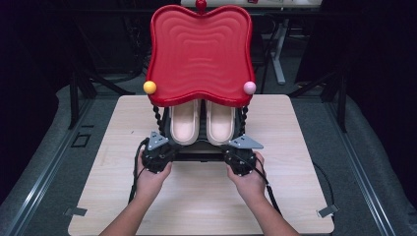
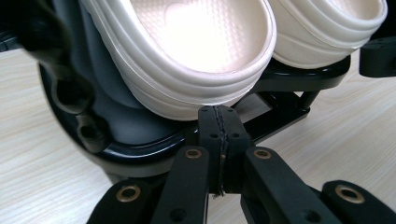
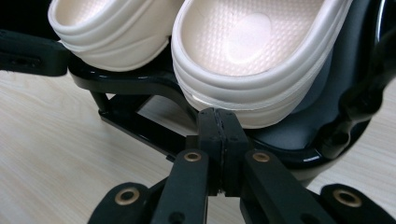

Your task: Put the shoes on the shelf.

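Note:
A pair of cream slippers lies side by side on the black lower shelf [image 2: 140, 148] of a small rack, the left slipper [image 1: 185, 123] beside the right slipper [image 1: 220, 122]. A wavy red tray [image 1: 199, 54] forms the rack's top. My left gripper [image 1: 167, 147] is shut with nothing between its pads, its tips [image 2: 219, 114] just below the left slipper's heel [image 2: 196, 51]. My right gripper [image 1: 235, 148] is shut and empty too, tips [image 3: 219, 116] right under the right slipper's heel [image 3: 252, 51]. Whether the tips touch the shelf rim I cannot tell.
The rack stands mid-way on a light wooden table [image 1: 113, 167]. A yellow ball [image 1: 150, 87] and a pink ball [image 1: 250, 87] cap the tray's front corners, a red ball [image 1: 200, 4] its back. Black twisted posts [image 1: 157, 118] carry the tray. Dark floor surrounds the table.

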{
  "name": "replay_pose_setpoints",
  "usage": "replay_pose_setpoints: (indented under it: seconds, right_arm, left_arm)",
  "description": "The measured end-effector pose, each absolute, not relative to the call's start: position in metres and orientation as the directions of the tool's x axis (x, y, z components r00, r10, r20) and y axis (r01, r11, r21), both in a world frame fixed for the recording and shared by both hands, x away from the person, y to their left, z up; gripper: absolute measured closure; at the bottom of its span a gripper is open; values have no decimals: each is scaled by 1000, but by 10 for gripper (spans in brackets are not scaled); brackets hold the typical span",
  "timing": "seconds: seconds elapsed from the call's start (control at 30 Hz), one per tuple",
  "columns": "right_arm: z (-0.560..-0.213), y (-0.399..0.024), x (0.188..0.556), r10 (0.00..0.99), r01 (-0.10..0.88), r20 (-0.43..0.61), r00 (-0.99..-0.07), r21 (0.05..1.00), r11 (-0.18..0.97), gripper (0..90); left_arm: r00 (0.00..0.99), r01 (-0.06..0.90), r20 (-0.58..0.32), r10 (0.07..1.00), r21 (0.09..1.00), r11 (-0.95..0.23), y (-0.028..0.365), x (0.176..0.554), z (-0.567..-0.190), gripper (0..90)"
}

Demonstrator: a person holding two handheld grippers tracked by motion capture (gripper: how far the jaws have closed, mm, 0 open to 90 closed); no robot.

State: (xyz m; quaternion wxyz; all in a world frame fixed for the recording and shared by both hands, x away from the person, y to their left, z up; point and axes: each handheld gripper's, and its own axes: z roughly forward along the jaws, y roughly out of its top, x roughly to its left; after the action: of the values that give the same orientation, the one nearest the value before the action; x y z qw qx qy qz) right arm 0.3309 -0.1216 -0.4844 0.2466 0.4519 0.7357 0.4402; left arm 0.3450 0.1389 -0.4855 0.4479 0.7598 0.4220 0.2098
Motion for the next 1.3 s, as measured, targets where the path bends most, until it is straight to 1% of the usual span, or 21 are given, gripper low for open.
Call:
replay_pose_setpoints:
  seconds: [0.43,0.77,0.83,0.93,1.1,1.23,1.3]
  right_arm:
    - [-490,-111,342,883,463,50,-466,865,196,893]
    - [-492,-108,345,882,461,63,-467,869,182,876]
    - [-492,-107,345,880,465,78,-469,869,171,871]
    - [-493,-106,345,878,460,67,-473,869,181,865]
    - [-492,-108,343,878,458,62,-474,869,186,836]
    - [-490,-112,340,874,462,67,-481,867,188,835]
    - [-488,-114,338,870,458,52,-490,865,206,830]
  left_arm:
    - [561,458,-62,825,854,-247,122,353,-486,900]
    - [553,457,-44,832,851,-259,123,354,-489,900]
    - [546,463,-55,836,851,-246,124,355,-490,900]
    - [548,461,-58,835,853,-244,125,355,-490,897]
    - [547,448,-55,835,862,-237,128,352,-490,865]
    - [543,421,-41,838,877,-230,132,347,-484,836]
    - [541,410,-35,841,884,-226,134,345,-480,827]
